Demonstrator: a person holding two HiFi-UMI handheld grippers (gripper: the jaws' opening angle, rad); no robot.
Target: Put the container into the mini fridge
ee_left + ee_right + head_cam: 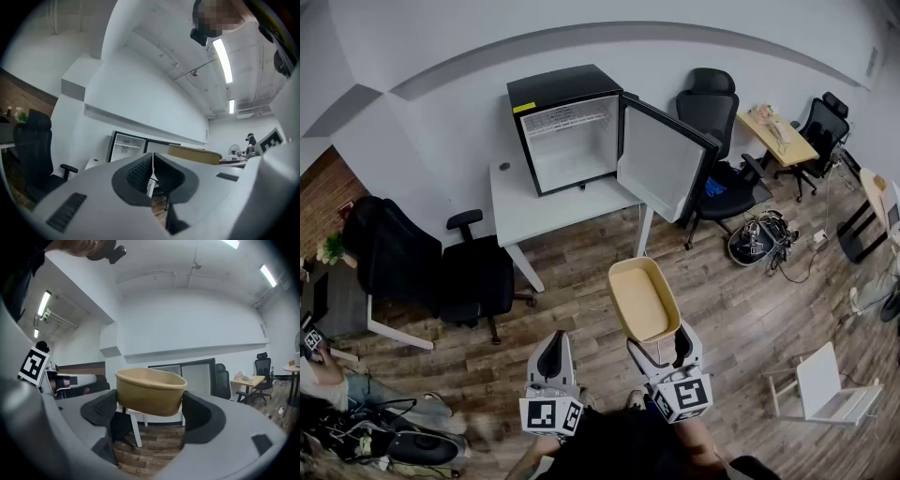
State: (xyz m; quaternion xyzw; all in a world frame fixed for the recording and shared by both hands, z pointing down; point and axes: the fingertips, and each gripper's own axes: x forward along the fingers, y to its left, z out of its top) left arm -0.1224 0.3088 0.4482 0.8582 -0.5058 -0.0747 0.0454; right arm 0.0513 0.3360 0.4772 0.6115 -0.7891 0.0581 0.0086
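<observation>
Container [150,391] between right gripper [150,411] jaws

Tan container [643,300], black mini fridge [565,127]

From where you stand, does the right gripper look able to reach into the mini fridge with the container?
Probably not yet. The right gripper holds the container well short of the mini fridge on the white table. The way looks free: its door stands open and only floor lies between.
</observation>
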